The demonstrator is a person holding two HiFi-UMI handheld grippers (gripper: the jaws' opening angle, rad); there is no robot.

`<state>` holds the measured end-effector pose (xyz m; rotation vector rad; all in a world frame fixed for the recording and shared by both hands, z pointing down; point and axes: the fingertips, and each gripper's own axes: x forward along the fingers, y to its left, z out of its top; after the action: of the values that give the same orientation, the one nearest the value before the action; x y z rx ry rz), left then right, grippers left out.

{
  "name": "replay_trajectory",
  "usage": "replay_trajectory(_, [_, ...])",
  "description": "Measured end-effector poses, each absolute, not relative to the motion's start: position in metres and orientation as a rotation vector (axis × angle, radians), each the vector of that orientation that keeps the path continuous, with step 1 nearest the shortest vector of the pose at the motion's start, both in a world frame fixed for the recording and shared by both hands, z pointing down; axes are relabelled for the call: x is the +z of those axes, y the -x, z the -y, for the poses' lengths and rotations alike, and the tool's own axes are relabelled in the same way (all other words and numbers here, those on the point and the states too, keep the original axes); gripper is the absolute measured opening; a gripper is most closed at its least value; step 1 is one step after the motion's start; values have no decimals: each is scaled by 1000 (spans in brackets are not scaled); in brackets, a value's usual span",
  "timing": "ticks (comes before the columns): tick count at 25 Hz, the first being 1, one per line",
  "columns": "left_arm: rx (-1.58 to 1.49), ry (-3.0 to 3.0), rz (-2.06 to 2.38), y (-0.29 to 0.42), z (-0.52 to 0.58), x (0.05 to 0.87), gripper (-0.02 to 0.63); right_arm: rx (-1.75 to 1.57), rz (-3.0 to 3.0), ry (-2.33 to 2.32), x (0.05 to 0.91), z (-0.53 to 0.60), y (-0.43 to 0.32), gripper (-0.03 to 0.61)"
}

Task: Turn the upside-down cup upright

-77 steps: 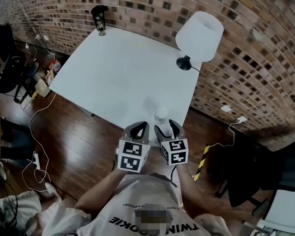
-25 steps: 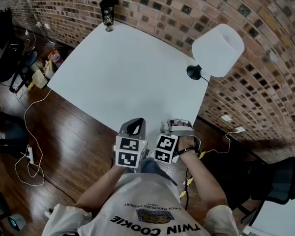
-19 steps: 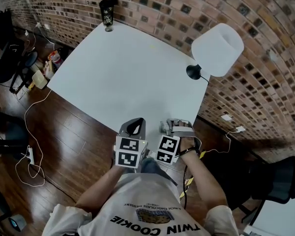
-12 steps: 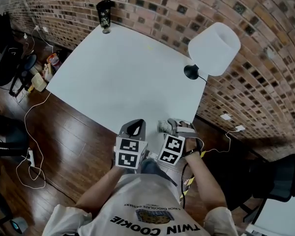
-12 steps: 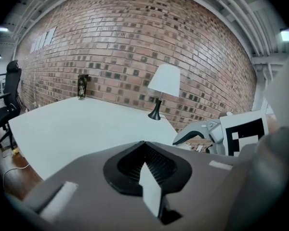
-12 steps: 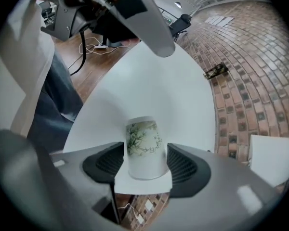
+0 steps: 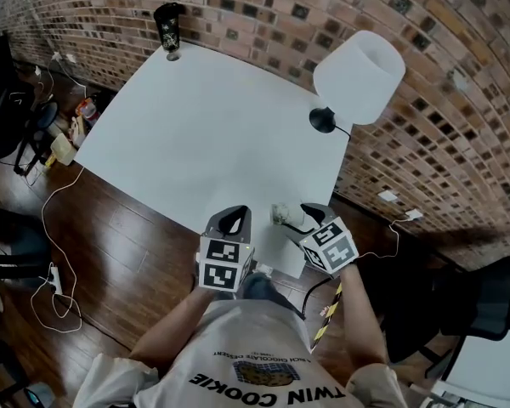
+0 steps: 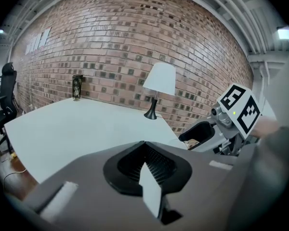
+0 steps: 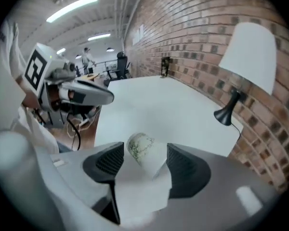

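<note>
Cup (image 9: pixel 140 148) pinched in the right tongs (image 9: pixel 143 161) hangs just over the near edge of the surface (image 7: pixel 212 117), long axis tilted with its narrow end pointing forward and leftward, while the left tongs (image 8: pixel 147 163), pressed together and empty, rest just beside.

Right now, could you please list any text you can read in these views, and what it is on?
Nothing reads clearly.
White shirt: upside-down print, too small.
White marks on the brick wall: blurred.
Black-and-white marker cubes: square codes, no letters.
Tall dark cup: too small.
White green-patterned cup: no words.
</note>
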<state>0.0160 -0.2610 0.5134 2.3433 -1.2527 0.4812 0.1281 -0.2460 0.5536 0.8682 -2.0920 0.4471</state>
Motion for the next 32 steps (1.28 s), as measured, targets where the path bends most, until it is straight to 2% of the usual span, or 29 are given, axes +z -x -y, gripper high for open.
replay_trajectory(8, [494, -2351, 1242, -23, 260, 516, 3, 860, 2241, -1065, 554, 249, -157, 268])
replay_trajectory(11, [494, -2356, 1236, -27, 259, 514, 3, 1039, 2274, -1070, 561, 248, -158, 172])
replay_trajectory(19, [507, -2342, 1241, -24, 256, 518, 3, 1216, 2339, -974, 563, 238, -147, 60])
replay_trajectory(27, [496, -2355, 1251, -25, 259, 513, 3, 1079, 2415, -829, 532, 236, -118, 23])
replay_trajectory(32, [495, -2351, 1250, -23, 257, 515, 3, 755, 2332, -751, 521, 240, -101, 23])
